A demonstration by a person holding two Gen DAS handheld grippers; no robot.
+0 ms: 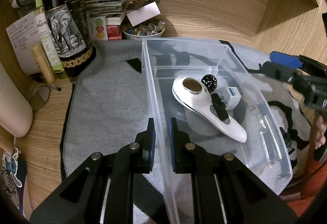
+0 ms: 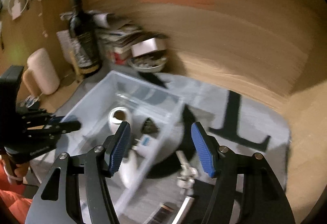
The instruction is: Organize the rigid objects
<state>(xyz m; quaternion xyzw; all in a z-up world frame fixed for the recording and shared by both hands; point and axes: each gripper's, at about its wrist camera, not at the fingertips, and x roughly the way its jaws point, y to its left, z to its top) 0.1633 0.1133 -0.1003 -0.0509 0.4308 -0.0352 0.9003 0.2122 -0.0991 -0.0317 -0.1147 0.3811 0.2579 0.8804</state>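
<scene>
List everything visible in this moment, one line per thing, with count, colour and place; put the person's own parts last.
clear bin: one, transparent, on the grey mat
handheld device: one, white, lying in the bin
speckled ball: one, black with white dots, in the bin behind the device
plug adapter: one, white, in the bin beside the device
black clip: one, resting on the device
grey mat: one, on the wooden desk
wine bottle: one, dark, back left
bowl of stones: one, white, behind the bin
left tongs: shut on the bin's wall
right tongs: open, nothing between the pads
</scene>
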